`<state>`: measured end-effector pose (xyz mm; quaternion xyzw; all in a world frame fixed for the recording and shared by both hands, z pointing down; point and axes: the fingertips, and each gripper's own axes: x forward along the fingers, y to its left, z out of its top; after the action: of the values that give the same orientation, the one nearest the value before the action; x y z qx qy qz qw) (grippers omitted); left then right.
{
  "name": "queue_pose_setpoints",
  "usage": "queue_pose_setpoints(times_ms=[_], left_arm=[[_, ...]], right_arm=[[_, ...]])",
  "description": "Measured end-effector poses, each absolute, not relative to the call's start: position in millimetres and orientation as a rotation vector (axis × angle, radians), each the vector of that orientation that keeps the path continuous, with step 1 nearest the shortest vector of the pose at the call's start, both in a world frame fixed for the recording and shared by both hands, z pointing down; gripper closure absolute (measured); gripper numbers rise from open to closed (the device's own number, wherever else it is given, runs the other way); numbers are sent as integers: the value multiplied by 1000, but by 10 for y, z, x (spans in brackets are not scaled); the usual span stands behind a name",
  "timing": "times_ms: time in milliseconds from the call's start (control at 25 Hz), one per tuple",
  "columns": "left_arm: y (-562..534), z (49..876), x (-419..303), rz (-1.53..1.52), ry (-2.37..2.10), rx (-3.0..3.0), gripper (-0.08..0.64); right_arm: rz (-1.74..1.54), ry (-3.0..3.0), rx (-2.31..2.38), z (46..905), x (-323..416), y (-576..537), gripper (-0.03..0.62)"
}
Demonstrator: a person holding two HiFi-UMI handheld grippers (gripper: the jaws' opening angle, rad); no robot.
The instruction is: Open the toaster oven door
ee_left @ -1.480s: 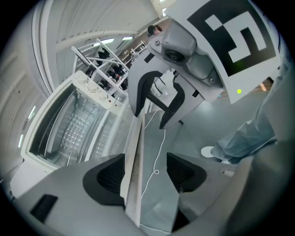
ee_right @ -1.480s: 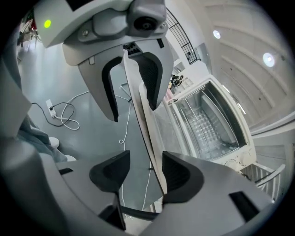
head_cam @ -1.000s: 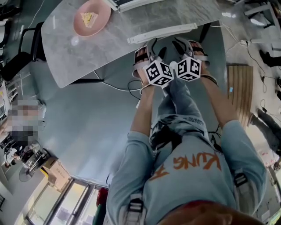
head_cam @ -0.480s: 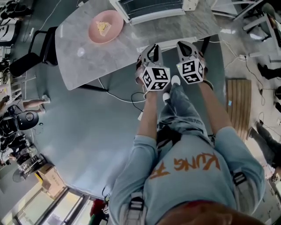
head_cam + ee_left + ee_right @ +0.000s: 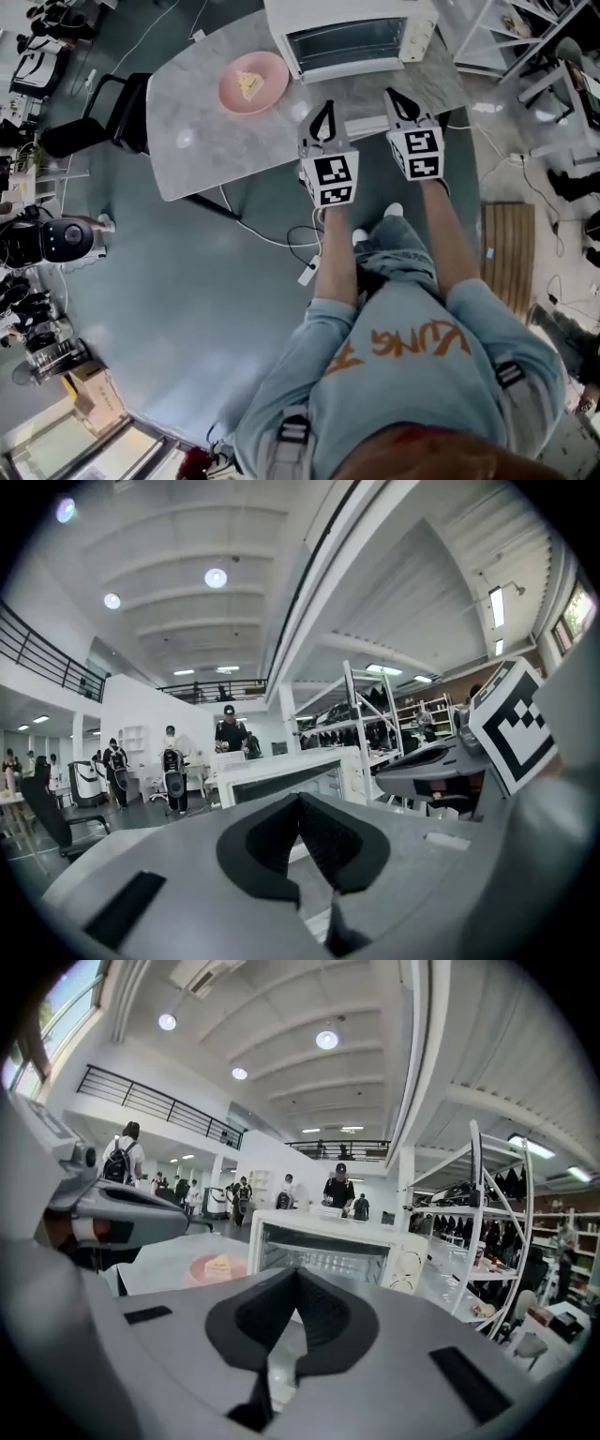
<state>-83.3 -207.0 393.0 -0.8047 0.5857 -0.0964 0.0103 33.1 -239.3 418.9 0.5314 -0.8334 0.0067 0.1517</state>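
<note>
Head view: the toaster oven sits door-shut on the bench, beyond the left tongs and right tongs, poised to approach. Left gripper view: the left tongs have just been closing and are empty. Right gripper view: the right tongs are pressed together, empty, facing the door.

- The oven, at the table's far edge: back cut off by the head view's top edge.
- The food on the plate: too small to tell.
- The right hand-held gripper hides the oven's lower front in its view.
</note>
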Motion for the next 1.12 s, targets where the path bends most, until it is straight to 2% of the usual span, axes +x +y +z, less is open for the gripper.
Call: queue_pose_setpoints(times_ms=[480,1120], left_arm=[[-2231,3114,-1093,-64,1910,-2432,558],[-2575,2965,-814,20,1952,-2443,557]], right_arm=[[33,-2501,1664,3371,624,-2498,595],[18,-2539,1651,3132,949,-2804,595]])
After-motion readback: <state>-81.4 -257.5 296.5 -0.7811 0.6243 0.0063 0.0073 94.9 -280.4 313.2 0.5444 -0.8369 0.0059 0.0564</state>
